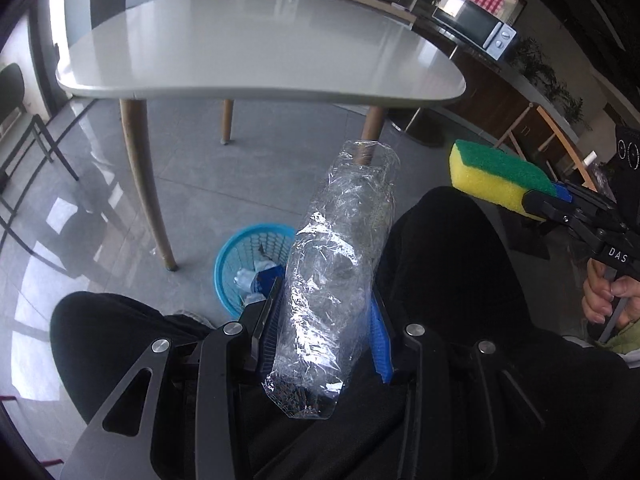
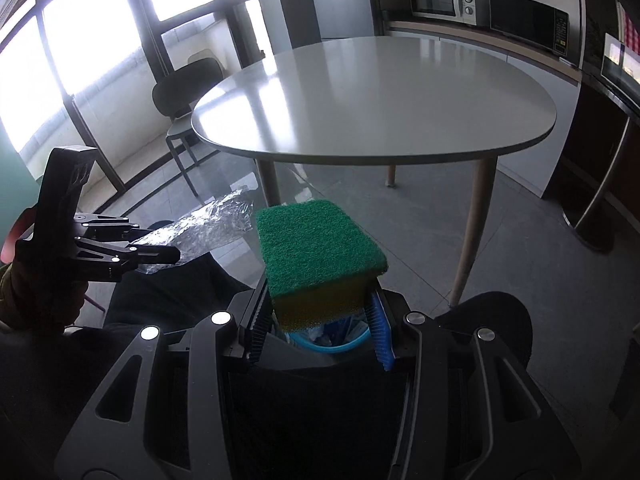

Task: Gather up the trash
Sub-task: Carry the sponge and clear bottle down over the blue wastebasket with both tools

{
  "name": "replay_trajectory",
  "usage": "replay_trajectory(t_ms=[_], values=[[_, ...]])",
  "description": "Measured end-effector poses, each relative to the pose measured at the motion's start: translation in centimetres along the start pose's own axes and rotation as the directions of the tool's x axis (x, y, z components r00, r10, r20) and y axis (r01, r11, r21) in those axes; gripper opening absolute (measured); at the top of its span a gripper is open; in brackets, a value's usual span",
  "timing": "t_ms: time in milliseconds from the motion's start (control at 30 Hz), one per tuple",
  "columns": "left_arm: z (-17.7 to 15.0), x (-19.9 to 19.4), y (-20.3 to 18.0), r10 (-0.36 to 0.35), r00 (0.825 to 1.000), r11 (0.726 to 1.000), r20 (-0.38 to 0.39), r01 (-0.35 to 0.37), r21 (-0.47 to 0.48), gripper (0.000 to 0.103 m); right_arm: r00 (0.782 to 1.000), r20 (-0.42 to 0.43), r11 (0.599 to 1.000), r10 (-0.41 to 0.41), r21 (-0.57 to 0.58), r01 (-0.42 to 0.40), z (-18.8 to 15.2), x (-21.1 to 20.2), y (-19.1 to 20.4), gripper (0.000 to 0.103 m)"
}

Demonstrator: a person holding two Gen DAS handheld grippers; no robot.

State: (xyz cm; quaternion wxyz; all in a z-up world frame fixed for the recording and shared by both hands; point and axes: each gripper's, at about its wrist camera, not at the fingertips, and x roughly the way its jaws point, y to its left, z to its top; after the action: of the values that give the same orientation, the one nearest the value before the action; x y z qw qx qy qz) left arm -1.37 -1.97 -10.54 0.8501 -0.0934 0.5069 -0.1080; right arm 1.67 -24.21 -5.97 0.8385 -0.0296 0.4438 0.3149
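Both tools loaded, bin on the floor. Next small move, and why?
Probably lower the left tool over the blue bin, then release. It grips the crumpled wrapper, and the bin sits below and slightly left of it, already holding trash. The right tool holds a sponge.

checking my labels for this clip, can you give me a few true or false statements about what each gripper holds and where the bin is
1. The left gripper is shut on a crumpled clear plastic wrapper. True.
2. The right gripper holds a blue cloth. False: it grips a yellow sponge with a green scouring side.
3. The blue basket stands on the floor and already has trash in it. True.
4. The blue basket sits on top of the table. False: it is on the floor, near one of the table's legs.
5. The wrapper has already been dropped into the basket. False: it is between the left gripper's pads.
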Motion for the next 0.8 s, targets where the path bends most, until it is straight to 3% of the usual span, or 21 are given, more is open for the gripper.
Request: replay_trajectory(t_ms=[200,600,700,800], values=[[-1.0,4.2,2.6,-0.025,0.996,0.998,-0.091,0.019,-0.064,0.037,0.996,-0.084,0.999,-0.032,-0.032,0.029,-1.7,5.4,0.0,0.041],[-0.4,11.3,5.3,0.027,0.98,0.985,-0.195,-0.06,-0.163,0.037,0.972,-0.232,0.999,-0.05,-0.002,0.051,-2.9,15.6,-1.0,0.041],[0.0,12.8,6.0,0.04,0.976,0.98,-0.213,-0.079,-0.18,0.037,0.954,-0.262,0.989,-0.145,-0.064,0.132,-3.2,17.6,-1.0,0.041],[0.1,14.6,6.4,0.085,0.967,0.976,-0.242,-0.129,-0.173,0.037,0.944,-0.303,0.991,-0.134,-0.044,0.126,-3.2,19.3,-1.4,0.041]])
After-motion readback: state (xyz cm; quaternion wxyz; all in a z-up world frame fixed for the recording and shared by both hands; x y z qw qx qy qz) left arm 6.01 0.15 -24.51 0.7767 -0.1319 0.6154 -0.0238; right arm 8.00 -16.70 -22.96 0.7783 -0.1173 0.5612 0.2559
